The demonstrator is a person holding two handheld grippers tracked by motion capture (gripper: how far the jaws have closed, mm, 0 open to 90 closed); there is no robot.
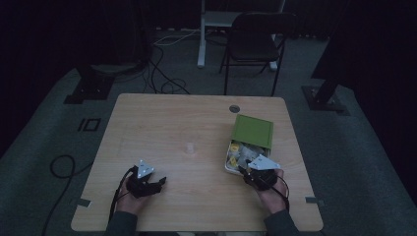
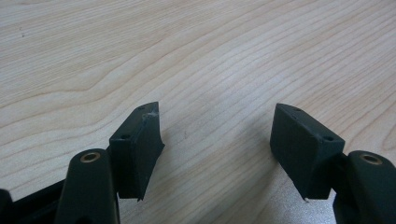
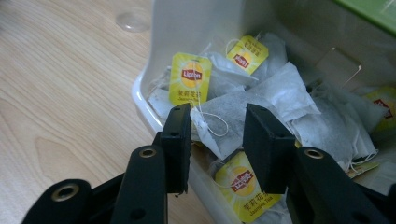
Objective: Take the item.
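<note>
Wooden table under dim light, grommet hole near its far edge, small clear cap mid-top. Beyond, black chair beside a white desk leg, cables snaking across grey floor, another cable loop at left

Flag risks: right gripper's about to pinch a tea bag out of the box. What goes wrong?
1. The tea bags lie piled and overlapping, so the right gripper may pinch two, or only a corner.
2. Strings and tags cross between bags; lifting one could drag others out.
3. The box isn't held: the left gripper sits open, apart, so the box may shift.
</note>
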